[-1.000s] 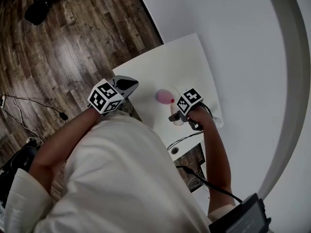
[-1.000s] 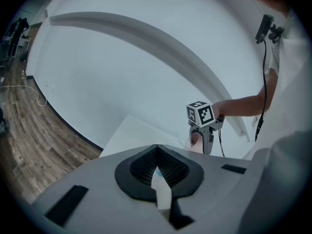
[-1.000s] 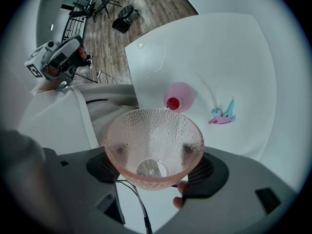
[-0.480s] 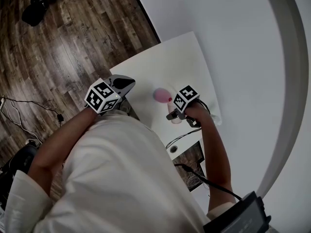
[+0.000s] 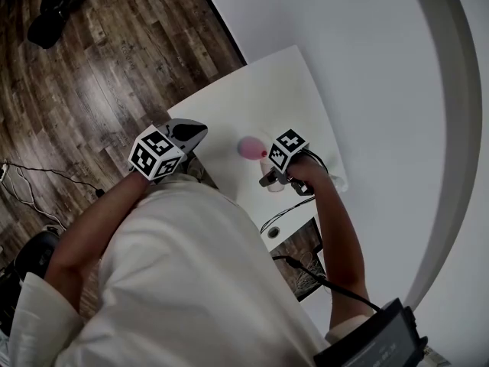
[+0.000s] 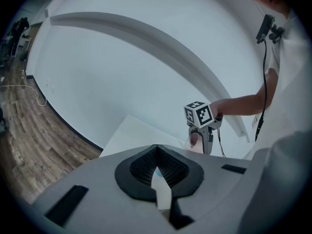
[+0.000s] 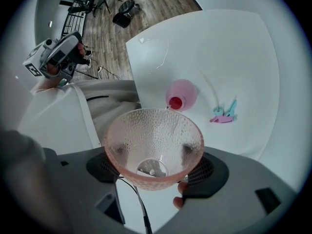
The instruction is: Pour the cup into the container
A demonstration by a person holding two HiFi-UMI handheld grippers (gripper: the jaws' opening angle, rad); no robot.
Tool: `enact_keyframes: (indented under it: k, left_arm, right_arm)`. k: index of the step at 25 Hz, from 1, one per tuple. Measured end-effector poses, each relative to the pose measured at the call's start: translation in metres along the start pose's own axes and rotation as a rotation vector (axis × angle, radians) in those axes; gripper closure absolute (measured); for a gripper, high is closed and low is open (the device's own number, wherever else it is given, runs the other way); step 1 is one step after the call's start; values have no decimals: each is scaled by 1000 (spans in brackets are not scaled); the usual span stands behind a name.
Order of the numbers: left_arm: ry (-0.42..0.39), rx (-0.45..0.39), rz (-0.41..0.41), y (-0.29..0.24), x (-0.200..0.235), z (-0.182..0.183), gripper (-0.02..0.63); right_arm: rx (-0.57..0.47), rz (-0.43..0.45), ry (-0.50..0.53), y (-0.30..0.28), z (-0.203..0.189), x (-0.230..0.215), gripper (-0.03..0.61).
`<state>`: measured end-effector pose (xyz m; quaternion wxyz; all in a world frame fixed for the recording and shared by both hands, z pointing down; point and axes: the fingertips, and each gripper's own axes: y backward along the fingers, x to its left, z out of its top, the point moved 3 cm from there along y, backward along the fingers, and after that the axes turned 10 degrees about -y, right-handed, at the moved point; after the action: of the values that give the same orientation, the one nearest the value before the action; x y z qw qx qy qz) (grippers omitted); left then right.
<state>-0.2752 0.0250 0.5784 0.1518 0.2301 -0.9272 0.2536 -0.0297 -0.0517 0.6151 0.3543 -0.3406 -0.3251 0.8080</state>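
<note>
1. Worktop: white, rectangular, set against the wall.
2. Wall: plain white, with a curved ledge sweeping across it.
3. Floor: dark wood planks.
4. Dark bulky object: lay on the floor, well away from the worktop; kind unclear.
5. Loose cable: trailed across the floor.
6. Small pink and teal pieces: lay together on the worktop, too small to identify.
7. Black cable: hung below the worktop's near edge.
8. Black device: at the lower right corner of the head view.
9. White garment: worn by the person.
10. Dark chair: stood on the floor beyond the worktop.
</note>
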Motion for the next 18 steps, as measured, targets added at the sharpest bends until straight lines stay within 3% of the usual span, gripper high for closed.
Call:
enact_keyframes:
  k: [18]
  left_arm:
    - [8,-14,10,12,-6,-4,604]
  right_arm:
    - [79,-33,32,3,-1,2,199]
